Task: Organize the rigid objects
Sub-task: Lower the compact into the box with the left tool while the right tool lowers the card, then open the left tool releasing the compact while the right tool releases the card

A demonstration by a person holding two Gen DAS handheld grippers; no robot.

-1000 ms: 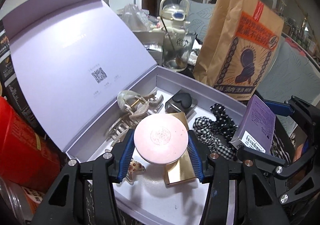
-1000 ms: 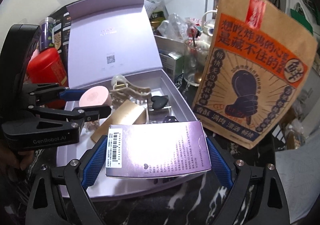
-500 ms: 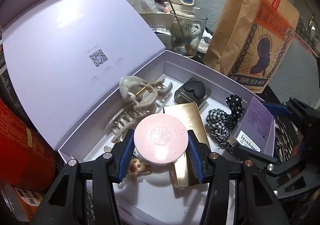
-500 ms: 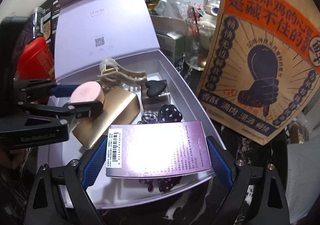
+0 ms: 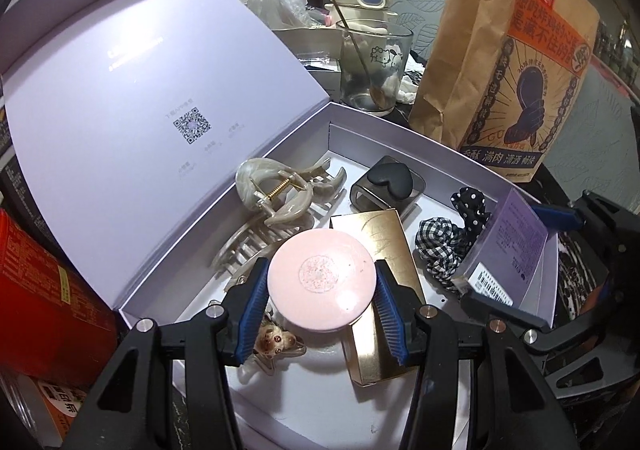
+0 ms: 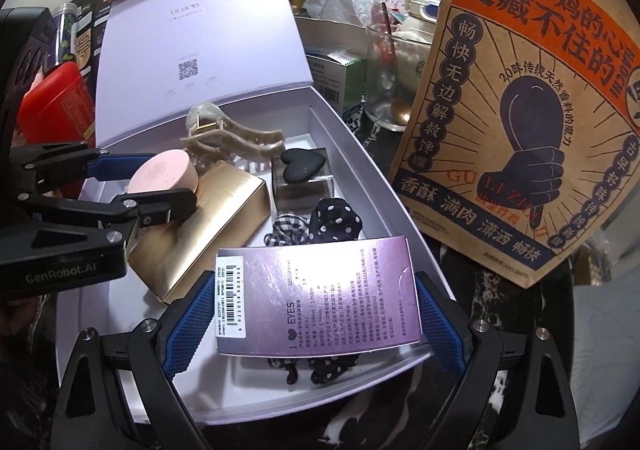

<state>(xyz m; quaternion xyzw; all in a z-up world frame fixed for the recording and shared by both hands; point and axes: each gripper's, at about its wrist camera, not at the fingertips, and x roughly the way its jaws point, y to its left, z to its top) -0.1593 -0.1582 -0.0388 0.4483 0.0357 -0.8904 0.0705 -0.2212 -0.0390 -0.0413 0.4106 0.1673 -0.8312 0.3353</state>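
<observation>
Pink round compact (image 5: 322,284) sits clamped in the left gripper (image 5: 321,310) above the open lilac box (image 5: 400,131) (hair clips inside); the right gripper (image 6: 312,324) grips a purple carton (image 6: 316,300) there too.

In the open box (image 5: 400,129) I see hair claws (image 5: 280,193) at the back left, a gold carton (image 5: 384,250) in the middle, scrunchies (image 5: 444,246) to its right; a paper bag (image 5: 516,61) stands behind.

Matt lilac cardboard gift box (image 5: 360,131); smooth matt pink round compact (image 5: 322,280); glossy gold foil carton (image 6: 208,226); pearly glossy plastic hair claw clip (image 5: 280,189); checked cloth scrunchie (image 5: 438,250); brown kraft paper bag (image 6: 516,89); clear glass cup (image 5: 374,65).
</observation>
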